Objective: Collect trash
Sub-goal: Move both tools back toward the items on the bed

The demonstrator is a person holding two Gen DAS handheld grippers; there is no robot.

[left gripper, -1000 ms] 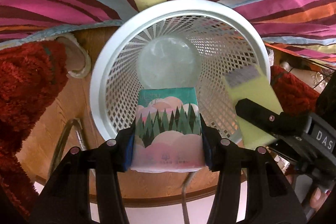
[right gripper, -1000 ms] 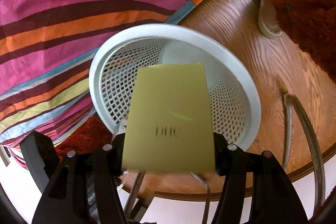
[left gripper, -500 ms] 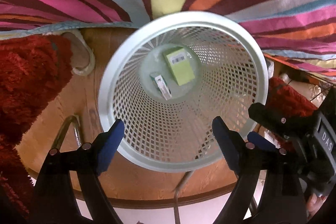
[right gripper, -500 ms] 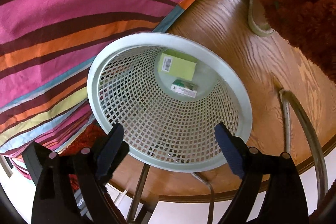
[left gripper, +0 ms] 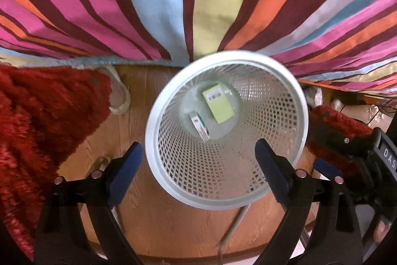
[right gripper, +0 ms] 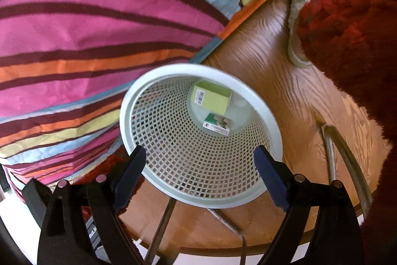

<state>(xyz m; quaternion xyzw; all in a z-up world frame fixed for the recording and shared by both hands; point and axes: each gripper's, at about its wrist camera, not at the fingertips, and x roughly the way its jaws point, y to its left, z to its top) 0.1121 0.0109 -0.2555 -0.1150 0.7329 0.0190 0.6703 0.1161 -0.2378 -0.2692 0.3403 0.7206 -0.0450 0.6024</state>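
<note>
Trash, 2 boxes, yellow-green box (left gripper: 218,104) and teal-and-white box (left gripper: 200,127), lying at the bottom of white mesh basket (left gripper: 158,140) ahead of both grippers, left gripper (left gripper: 198,160) spread and empty, right gripper (right gripper: 199,164) likewise, striped cloth (right gripper: 86,29) beyond.

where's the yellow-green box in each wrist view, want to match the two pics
Left wrist: yellow-green box lies on the basket floor, above center, barcode end up.
Right wrist: yellow-green box sits near center, at the far side of the basket floor, barcode on its left.
Shared landmark: the white mesh basket, with the small green-and-white pack beside the box.
</note>
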